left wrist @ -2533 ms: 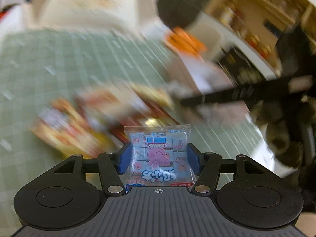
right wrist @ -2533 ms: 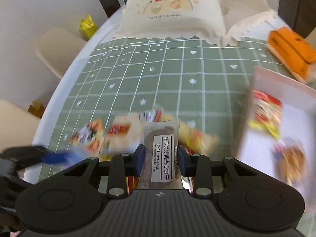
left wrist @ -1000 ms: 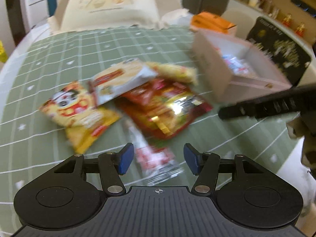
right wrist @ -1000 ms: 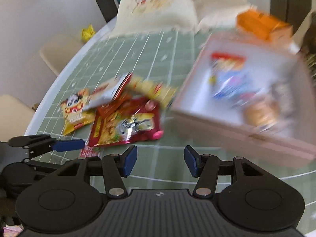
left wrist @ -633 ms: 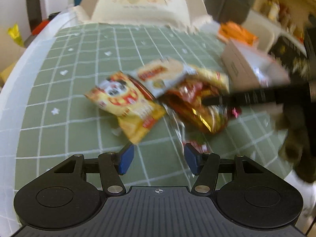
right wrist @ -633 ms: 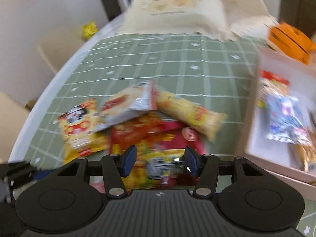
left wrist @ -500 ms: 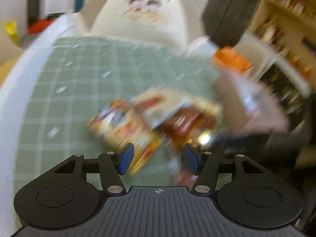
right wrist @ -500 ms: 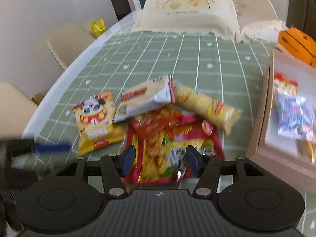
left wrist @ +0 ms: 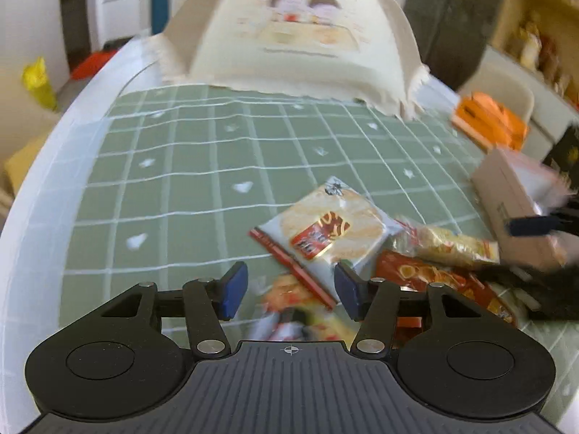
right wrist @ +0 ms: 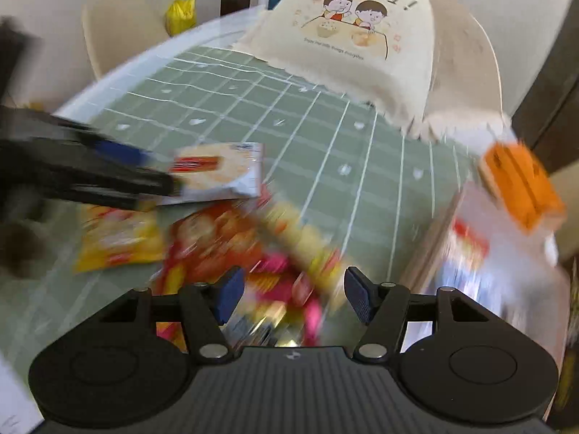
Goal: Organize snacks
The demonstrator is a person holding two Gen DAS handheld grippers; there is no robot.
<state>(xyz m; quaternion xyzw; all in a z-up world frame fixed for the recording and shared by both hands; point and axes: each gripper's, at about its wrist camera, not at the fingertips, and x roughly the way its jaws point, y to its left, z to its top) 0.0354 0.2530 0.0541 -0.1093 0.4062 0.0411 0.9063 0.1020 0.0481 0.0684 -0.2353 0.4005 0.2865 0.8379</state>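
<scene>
Readable text: the cream cloth cover (right wrist: 356, 41) at the far end of the table reads "开饭啦!" over two cartoon kids, with a small English line under them too blurred to make out. Snack labels are not legible; the rice cracker packet (left wrist: 331, 229) shows only a red-and-gold label on a white wrapper with pale round crackers.

Snack pile sits mid-table on the green grid tablecloth (left wrist: 188, 181). Rice cracker packet is at the far-left of the pile. Just right of it is a long yellow pack (left wrist: 452, 246), overlapping a red chip bag (left wrist: 427, 276) on the near side. A yellow bag (right wrist: 117, 240) lies at the near left in the right wrist view, a pink-and-red foil bag (right wrist: 278, 285) is smeared by motion blur.

The pink box (left wrist: 514, 202) stands right of the pile, packets inside it blurred. An orange package (left wrist: 488, 121) is beyond it.

Left gripper (left wrist: 289, 289): jaws wide, nothing between them, hovering over the near edge of the rice cracker packet. Right gripper (right wrist: 291, 294): jaws wide, empty, above the pink-and-red foil bag.

Versus 2.5 s ago: both claws held packets then (left a blue Peppa Pig pack, right a grey-labelled biscuit pack); both are now released, and the claws are back over the pile.
</scene>
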